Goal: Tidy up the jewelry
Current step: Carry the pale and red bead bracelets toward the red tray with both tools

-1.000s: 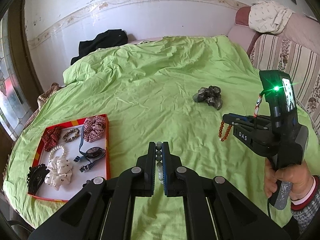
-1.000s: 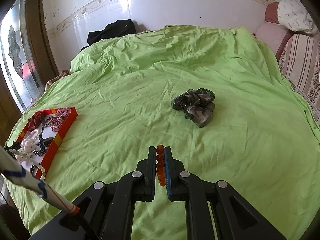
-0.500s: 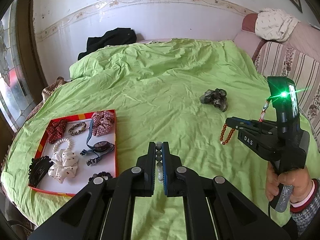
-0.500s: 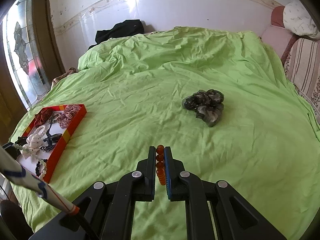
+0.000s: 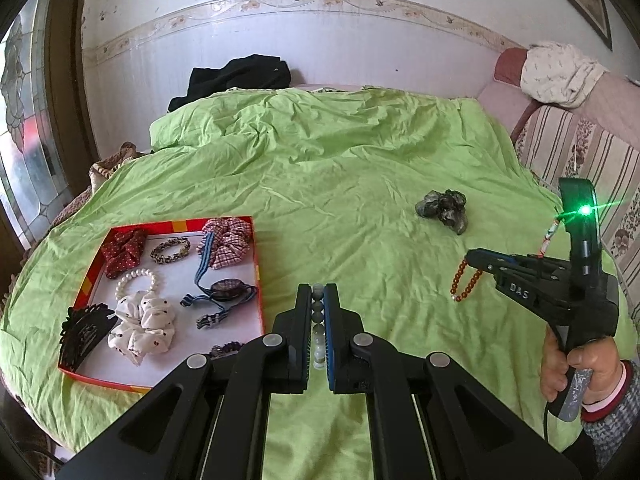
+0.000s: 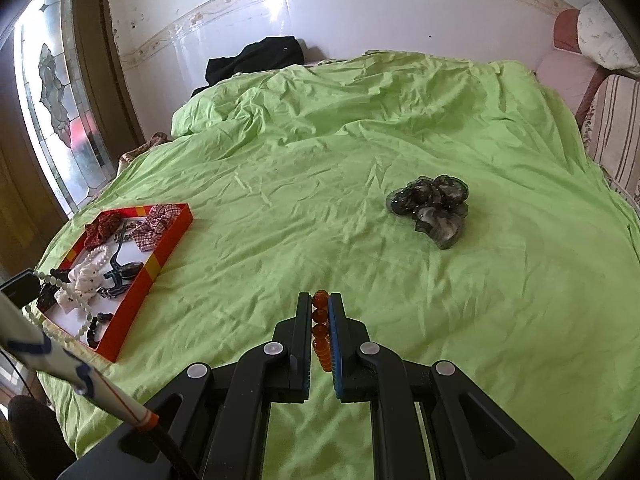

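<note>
The left claw (image 5: 318, 300) is pressed together on a strand of pale greenish beads (image 5: 318, 322), held above the green bedspread (image 5: 340, 184). Just to its left lies the red tray (image 5: 259, 280), holding scrunchies, a pearl bracelet (image 5: 134, 280) and a black hair clip (image 5: 82, 330). The right claw (image 6: 320, 312) pinches an amber bead bracelet (image 6: 321, 330), whose loop dangles below its tip in the left wrist view. Ahead of this claw and to its right, a dark grey scrunchie (image 6: 434, 208) rests on the bedspread, well apart from the tray.
</note>
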`<state>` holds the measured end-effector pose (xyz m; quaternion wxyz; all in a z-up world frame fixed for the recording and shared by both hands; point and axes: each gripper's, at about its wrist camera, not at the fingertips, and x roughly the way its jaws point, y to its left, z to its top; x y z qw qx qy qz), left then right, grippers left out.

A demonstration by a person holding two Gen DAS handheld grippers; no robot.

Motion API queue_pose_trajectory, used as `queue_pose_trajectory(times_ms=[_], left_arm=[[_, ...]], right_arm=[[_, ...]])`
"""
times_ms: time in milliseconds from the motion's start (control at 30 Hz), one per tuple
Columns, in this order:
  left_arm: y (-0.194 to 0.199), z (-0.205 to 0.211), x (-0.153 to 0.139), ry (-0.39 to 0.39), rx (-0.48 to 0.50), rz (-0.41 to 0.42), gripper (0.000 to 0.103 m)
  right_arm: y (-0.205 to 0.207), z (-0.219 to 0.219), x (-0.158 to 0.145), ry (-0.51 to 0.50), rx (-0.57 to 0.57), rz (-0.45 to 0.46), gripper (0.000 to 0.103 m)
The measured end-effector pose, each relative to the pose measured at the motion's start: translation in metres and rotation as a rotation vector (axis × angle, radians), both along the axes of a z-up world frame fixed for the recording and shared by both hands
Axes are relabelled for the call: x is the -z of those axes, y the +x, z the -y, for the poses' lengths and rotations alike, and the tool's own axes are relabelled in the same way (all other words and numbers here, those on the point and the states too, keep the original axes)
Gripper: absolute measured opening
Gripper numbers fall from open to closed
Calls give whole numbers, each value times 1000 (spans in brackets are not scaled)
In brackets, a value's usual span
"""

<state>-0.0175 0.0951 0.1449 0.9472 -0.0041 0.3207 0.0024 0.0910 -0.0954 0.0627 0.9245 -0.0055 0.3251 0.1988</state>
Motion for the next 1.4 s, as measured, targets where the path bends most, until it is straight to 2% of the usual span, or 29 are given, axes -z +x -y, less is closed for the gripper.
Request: queue_pose_trajectory(times_ms=[533, 767, 1067, 1400], left_arm=[[-7, -68, 10, -59, -83, 42, 5], [-12, -96, 11, -56, -132, 65, 5], [-20, -128, 12, -113, -168, 68, 5], [-29, -148, 11, -110, -205, 59, 5]], right_arm=[[-13, -18, -7, 42, -37, -7, 9], [-22, -33, -3, 32, -62, -23, 9], [-42, -58, -19, 52, -109, -18, 9], [-60, -97, -40, 12, -175, 13, 9]])
